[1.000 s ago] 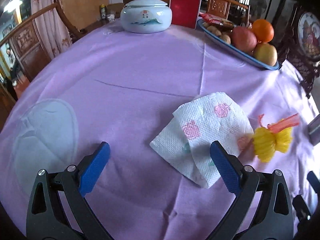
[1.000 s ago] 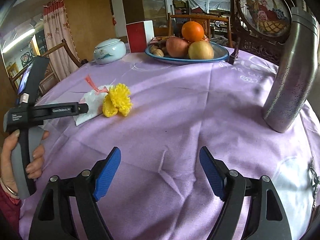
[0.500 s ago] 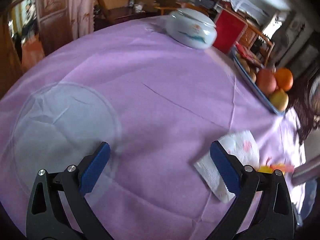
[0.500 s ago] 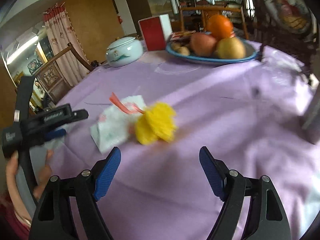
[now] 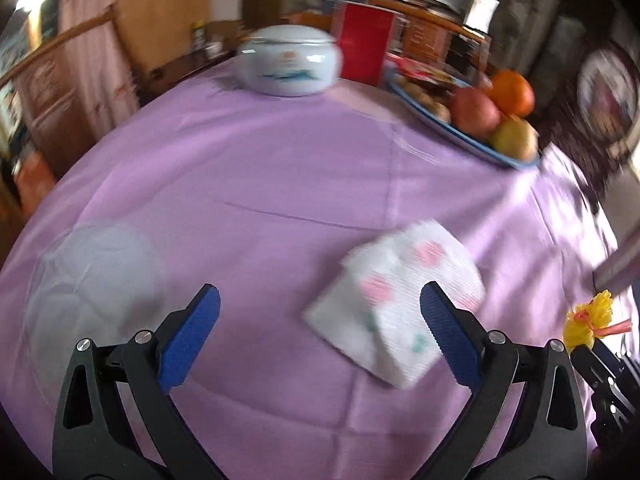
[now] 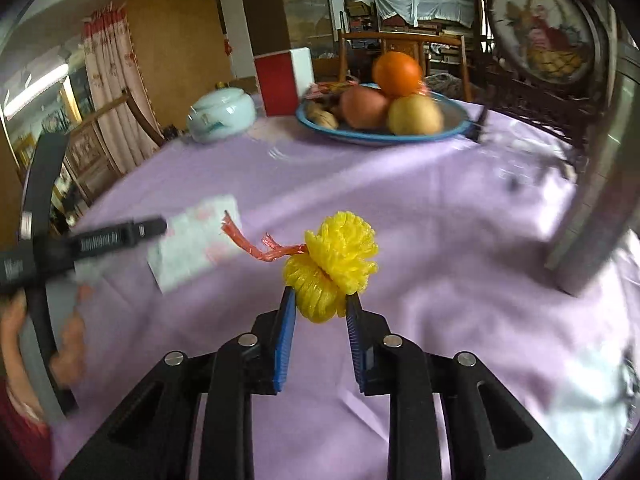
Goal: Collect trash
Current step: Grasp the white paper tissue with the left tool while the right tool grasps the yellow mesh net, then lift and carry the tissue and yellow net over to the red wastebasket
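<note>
Yellow mesh bundle (image 6: pixel 332 268) sits pinched in the right gripper (image 6: pixel 320 304), whose jaws have just been closing; left gripper (image 5: pixel 320 320) gapes over the napkin (image 5: pixel 394 304); its lettering blurs unreadably.

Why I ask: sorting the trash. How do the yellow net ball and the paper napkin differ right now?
The yellow net ball is bunched and clamped in the right hand-held gripper, whose jaws just closed; the paper napkin lies flat, folded and ungripped. Napkin: white with pink flowers. Both are over the purple tablecloth.
</note>
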{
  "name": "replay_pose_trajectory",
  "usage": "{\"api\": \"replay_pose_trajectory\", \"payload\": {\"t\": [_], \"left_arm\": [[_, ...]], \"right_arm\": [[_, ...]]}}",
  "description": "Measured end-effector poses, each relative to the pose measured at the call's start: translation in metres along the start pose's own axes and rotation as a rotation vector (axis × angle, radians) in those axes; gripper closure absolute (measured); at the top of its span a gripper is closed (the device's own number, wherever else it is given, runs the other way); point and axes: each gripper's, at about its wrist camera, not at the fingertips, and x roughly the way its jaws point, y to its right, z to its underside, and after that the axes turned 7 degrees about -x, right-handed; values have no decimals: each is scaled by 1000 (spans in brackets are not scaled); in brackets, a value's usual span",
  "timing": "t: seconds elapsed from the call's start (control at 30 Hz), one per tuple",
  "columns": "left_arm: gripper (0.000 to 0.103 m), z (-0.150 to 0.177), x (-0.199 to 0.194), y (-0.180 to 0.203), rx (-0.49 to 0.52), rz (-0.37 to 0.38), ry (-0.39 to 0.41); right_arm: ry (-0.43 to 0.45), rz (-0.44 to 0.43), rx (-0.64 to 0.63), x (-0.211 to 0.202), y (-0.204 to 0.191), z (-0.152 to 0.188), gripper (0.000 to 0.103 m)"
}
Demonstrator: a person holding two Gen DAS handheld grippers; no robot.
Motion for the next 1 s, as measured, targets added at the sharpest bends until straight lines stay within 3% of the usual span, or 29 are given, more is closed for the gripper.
{"api": "replay_pose_trajectory", "payload": {"t": [0.23, 0.47, 0.53, 0.6, 0.67, 0.77, 0.83, 1.0], "left_arm": [[7, 12, 13, 32, 153, -27, -20], [7, 13, 27, 36, 161, -31, -62], [8, 12, 27, 35, 153, -27, -56], [19, 13, 25, 35, 153, -16, -42], [39, 14, 22, 39, 175, 6, -31], [66, 17, 16, 45, 204, 59, -28], [77, 18, 11, 46, 198, 112, -33], [82, 13, -2, 39, 144, 191, -23]], "right_arm": [[-49, -56, 19, 8, 11, 10, 74], [-60, -50, 13, 8, 7, 12, 71], [-79, -59, 30, 11, 10, 13, 65], [-79, -68, 41, 12, 12, 13, 63], [-80, -72, 38, 12, 11, 14, 59], [-80, -69, 25, 11, 8, 14, 48], [-78, -56, 36, 10, 9, 14, 39], [-44, -74, 87, 7, 18, 14, 39]]}}
